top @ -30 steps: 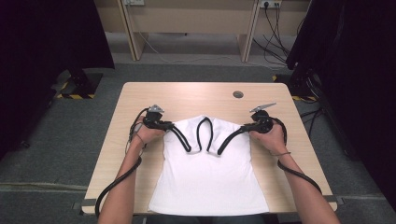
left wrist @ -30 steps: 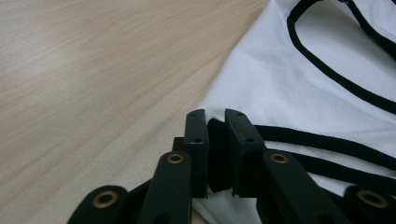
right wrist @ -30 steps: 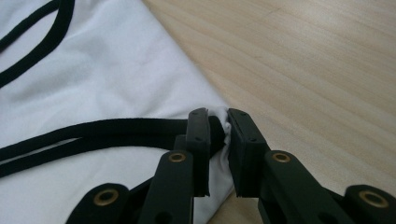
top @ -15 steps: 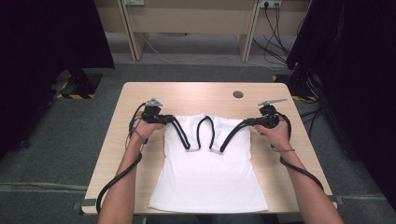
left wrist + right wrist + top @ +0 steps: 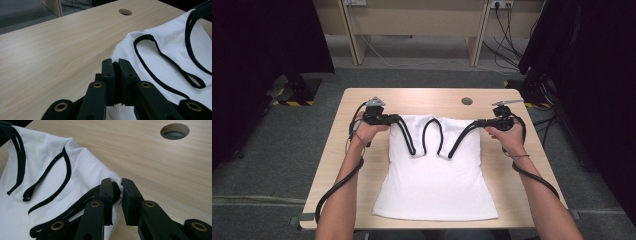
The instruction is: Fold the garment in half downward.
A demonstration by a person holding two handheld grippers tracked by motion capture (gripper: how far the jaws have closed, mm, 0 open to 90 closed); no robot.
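Shirt [image 5: 434, 185], white with black trim, lies flat mid-table [image 5: 362, 200], hem toward the person. Left gripper [image 5: 396, 119] pinches its left shoulder corner, jaws pressed together on the cloth; right gripper [image 5: 478, 122] pinches the right shoulder corner, fabric bunched between its jaws.

Setting: lab or office-type recording room. Light wood bench [image 5: 362, 150] with round cable hole [image 5: 467, 101] on grey carpet floor [image 5: 272, 150]; black curtains [image 5: 257, 45] at both sides; wall sockets [image 5: 498, 3] with trailing cables [image 5: 507, 25] behind a second desk [image 5: 412, 20].
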